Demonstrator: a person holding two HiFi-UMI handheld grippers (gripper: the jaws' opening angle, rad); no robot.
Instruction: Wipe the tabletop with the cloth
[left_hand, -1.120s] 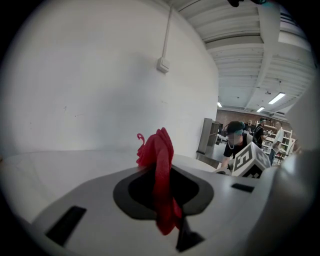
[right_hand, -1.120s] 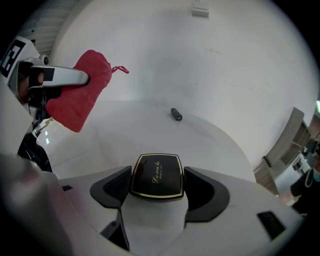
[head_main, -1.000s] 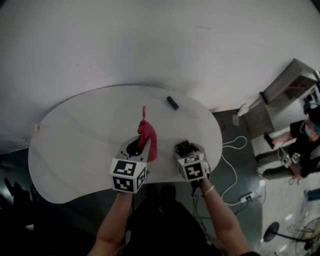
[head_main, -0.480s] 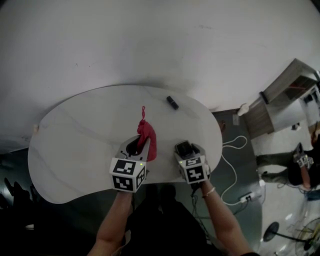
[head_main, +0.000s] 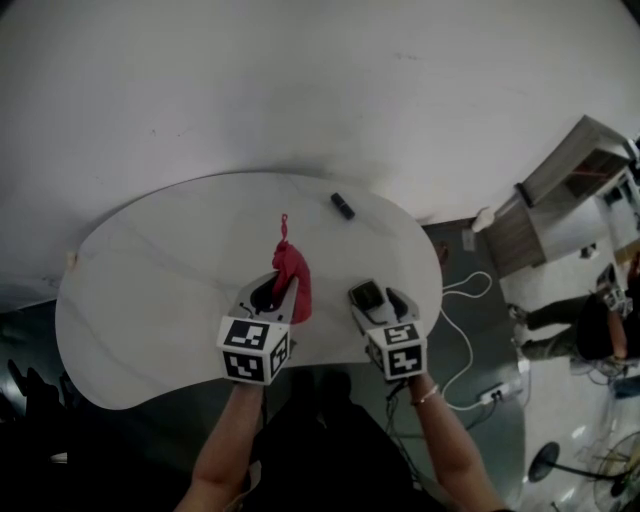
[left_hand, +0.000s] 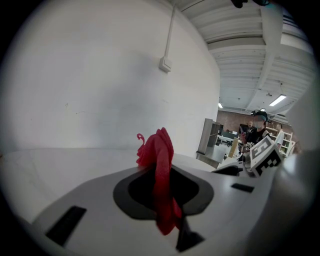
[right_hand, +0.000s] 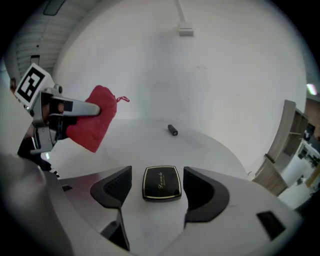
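Note:
My left gripper (head_main: 276, 292) is shut on a red cloth (head_main: 292, 272), held bunched just above the white tabletop (head_main: 150, 280) near its front middle. In the left gripper view the cloth (left_hand: 161, 165) stands pinched between the jaws of the left gripper (left_hand: 159, 192). My right gripper (head_main: 376, 298) is open beside it, near the table's front right edge. A black compact case (right_hand: 161, 183) lies flat on the table between the jaws of the right gripper (right_hand: 158, 189), touching neither. The right gripper view also shows the cloth (right_hand: 93, 119) in the left gripper (right_hand: 56, 108).
A small black object (head_main: 343, 206) lies near the table's far edge, and shows in the right gripper view as that same black object (right_hand: 172, 130). A white wall runs behind the table. To the right are floor cables, a power strip (head_main: 495, 393), a cabinet (head_main: 560, 190) and a person (head_main: 600, 320).
My right gripper has drawn back a little toward me and to the right; the black case stays put. The left gripper and cloth have barely moved. The person at right has shifted.

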